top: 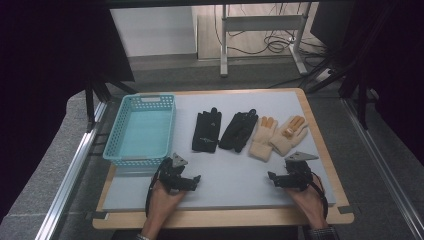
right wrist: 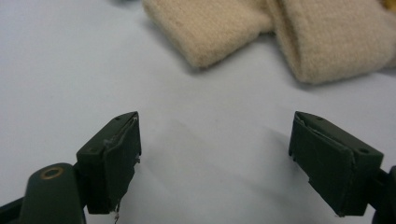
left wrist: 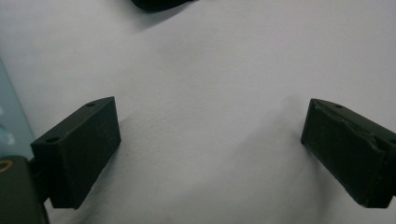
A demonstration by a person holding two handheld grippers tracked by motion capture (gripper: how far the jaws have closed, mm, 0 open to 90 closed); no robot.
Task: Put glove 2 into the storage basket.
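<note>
Two black gloves (top: 206, 131) (top: 239, 131) and two beige gloves with orange fingertips (top: 263, 138) (top: 289, 133) lie side by side on the grey mat (top: 230, 175). My left gripper (top: 182, 175) rests low at the mat's front left, jaws wide open over bare mat (left wrist: 210, 121); a black glove's edge (left wrist: 159, 3) lies ahead of it. My right gripper (top: 287, 176) sits at the front right, open and holding nothing (right wrist: 215, 128). The cuffs of the beige gloves (right wrist: 210, 32) (right wrist: 331, 42) lie just beyond its jaws, not touched.
An empty teal plastic basket (top: 141, 129) stands at the mat's left, just ahead of my left gripper; its wall shows at the edge of the left gripper view (left wrist: 9, 121). The mat lies on a wooden board (top: 330, 170). Metal rails run along both sides.
</note>
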